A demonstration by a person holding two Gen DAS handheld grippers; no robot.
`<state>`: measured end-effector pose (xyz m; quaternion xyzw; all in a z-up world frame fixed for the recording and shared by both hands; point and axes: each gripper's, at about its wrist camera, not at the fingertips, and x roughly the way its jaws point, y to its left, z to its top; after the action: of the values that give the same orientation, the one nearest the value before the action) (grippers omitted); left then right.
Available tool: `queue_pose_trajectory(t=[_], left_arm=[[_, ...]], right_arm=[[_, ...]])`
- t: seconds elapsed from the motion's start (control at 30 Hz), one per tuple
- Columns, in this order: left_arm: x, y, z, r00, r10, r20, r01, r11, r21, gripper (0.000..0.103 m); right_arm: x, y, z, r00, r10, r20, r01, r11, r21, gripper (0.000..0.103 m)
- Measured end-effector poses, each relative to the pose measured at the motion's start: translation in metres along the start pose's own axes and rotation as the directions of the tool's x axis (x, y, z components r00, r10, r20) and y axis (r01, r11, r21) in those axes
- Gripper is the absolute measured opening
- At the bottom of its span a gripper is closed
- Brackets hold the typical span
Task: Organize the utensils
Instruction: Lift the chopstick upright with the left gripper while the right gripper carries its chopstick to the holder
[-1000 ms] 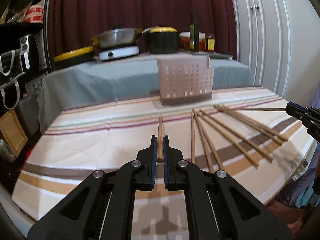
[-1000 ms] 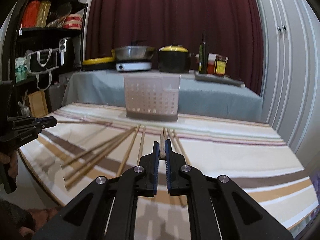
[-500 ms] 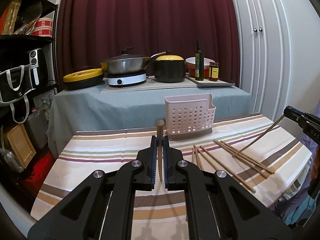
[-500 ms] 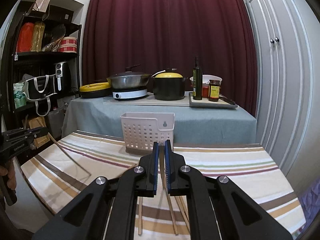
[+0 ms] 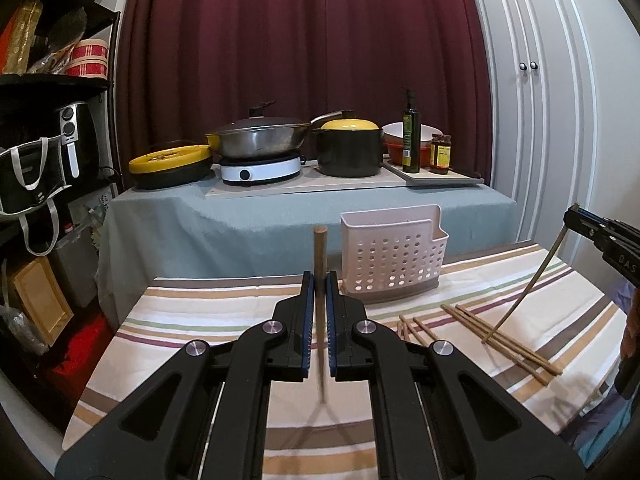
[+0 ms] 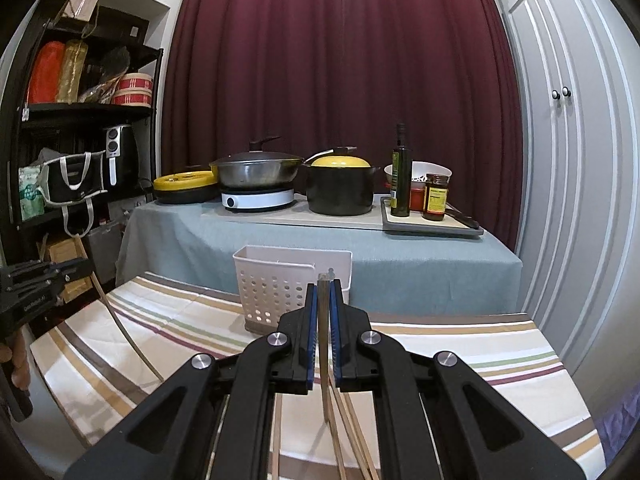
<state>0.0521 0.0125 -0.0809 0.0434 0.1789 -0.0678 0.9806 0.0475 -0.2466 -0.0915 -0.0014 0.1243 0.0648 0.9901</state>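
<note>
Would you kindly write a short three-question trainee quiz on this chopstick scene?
1. True or false: the left gripper is shut on a chopstick.
2. Where is the white basket? A) on the striped tablecloth; B) on the shelf; C) in a hand.
3. Fill in: the right gripper holds a ___.

Key: 1 true; 2 A; 3 chopstick, its lower end hanging toward loose chopsticks on the cloth.

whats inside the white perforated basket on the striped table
Nothing shows above the rim of the white basket or through its holes. The front wall hides the interior in both views, so the bottom cannot be seen. Loose chopsticks lie outside on the cloth.
</note>
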Motion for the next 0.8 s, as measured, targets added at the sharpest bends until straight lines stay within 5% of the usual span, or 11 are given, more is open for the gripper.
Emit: queue_pose_trajectory(t=[0.53, 0.8], left_arm=[[0.034, -0.009, 0.103, 0.980, -0.112, 0.163, 0.123, 0.991, -0.057, 0.006], [0.069, -0.022, 0.156, 0.959, -0.072, 0.272, 0.083, 0.996, -0.029, 0.006]], right_arm=[[0.030, -0.020, 0.080, 0.985, 0.082, 0.153, -0.085, 0.996, 0.012, 0.007], [0.066, -0.023, 0.120, 0.966, 0.087, 0.244, -0.088, 0.996, -0.005, 0.007]])
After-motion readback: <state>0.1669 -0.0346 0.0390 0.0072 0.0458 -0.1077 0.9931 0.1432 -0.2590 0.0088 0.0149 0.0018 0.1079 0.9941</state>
